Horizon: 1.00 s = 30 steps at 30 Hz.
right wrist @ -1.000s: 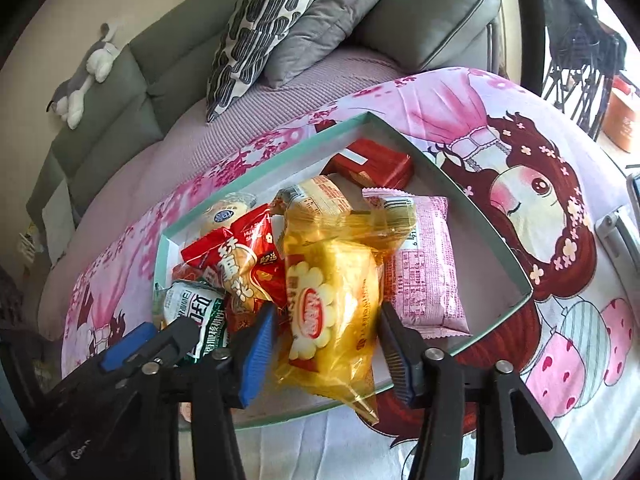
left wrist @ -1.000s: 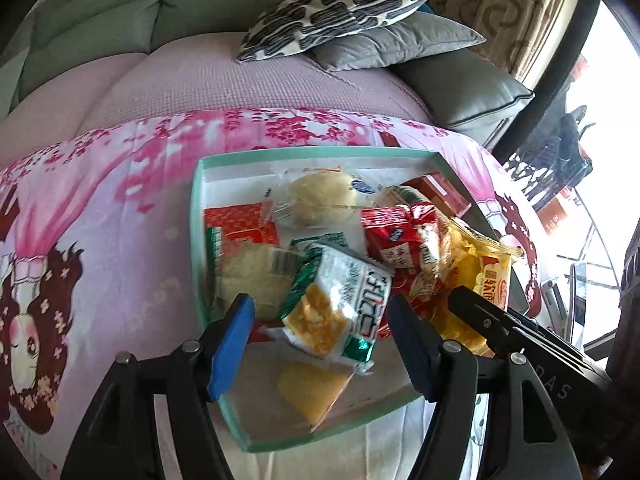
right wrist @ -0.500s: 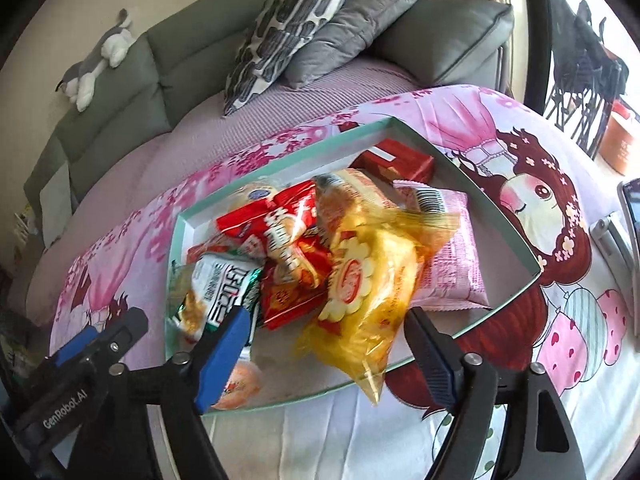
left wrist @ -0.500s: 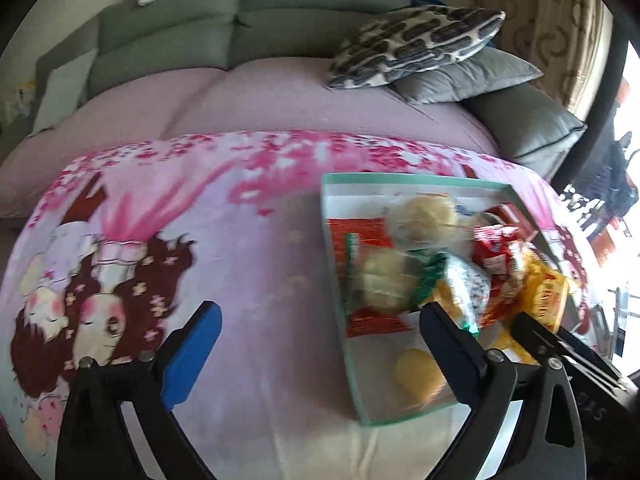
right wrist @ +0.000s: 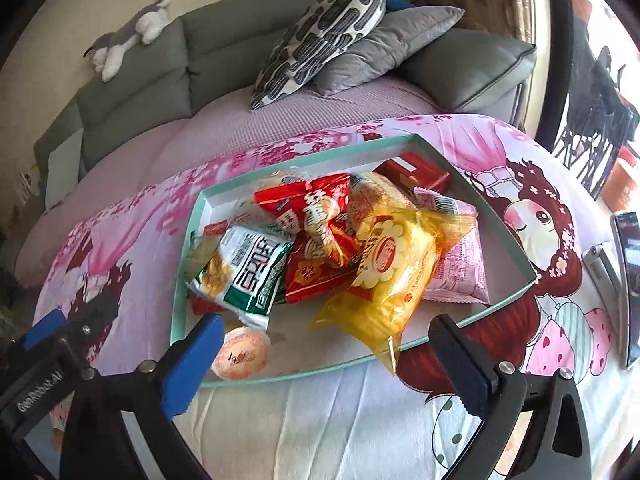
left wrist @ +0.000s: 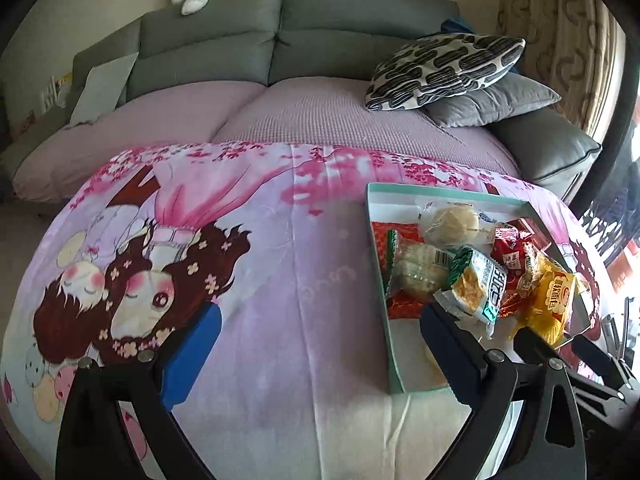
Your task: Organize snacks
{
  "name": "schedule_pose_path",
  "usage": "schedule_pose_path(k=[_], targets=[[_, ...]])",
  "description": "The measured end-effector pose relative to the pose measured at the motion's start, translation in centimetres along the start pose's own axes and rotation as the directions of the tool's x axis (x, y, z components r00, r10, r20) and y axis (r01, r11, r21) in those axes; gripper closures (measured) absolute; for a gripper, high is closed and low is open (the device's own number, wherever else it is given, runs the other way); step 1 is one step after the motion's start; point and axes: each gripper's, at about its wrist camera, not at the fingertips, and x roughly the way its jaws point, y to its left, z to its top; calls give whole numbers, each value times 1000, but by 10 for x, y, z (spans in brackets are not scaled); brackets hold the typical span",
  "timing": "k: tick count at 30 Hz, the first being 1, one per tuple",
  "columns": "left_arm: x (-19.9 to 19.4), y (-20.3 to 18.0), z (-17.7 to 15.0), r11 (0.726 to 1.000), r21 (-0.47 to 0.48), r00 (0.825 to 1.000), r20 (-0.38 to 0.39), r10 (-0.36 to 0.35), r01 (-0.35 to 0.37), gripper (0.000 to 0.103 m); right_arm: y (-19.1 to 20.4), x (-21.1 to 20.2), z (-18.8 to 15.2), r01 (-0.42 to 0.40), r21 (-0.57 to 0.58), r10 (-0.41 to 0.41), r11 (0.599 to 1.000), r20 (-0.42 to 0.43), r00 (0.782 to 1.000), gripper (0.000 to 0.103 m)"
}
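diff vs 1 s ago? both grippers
Both let go. The left gripper released the green-white pack, opened wide and swung left off the tray. The right gripper released the yellow bag, opened and pulled back. Both packs now lie on the pile in the tray, the yellow bag's corner over the near rim. Tray, red packs and pink pack stayed put.

The yellow bag (right wrist: pixel 394 276) is covering most of the pink packet (right wrist: pixel 460 264); the phone (right wrist: pixel 629 280) is running off the right wrist view's edge.
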Motion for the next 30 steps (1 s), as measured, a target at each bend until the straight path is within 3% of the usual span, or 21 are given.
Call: schedule_pose_path(k=[4, 10, 30], targets=[[3, 7, -8, 996, -2, 995, -29, 93, -93, 3, 6, 3, -7, -1, -32, 0, 999, -25, 1000, 0], [12, 25, -27, 987, -26, 983, -103, 154, -157, 3, 10, -1, -12, -7, -58, 5, 998, -26, 1000, 0], [26, 33, -32, 990, -20, 980, -151, 133, -138, 3, 15, 6, -19, -25, -85, 21, 996, -52, 998, 0]])
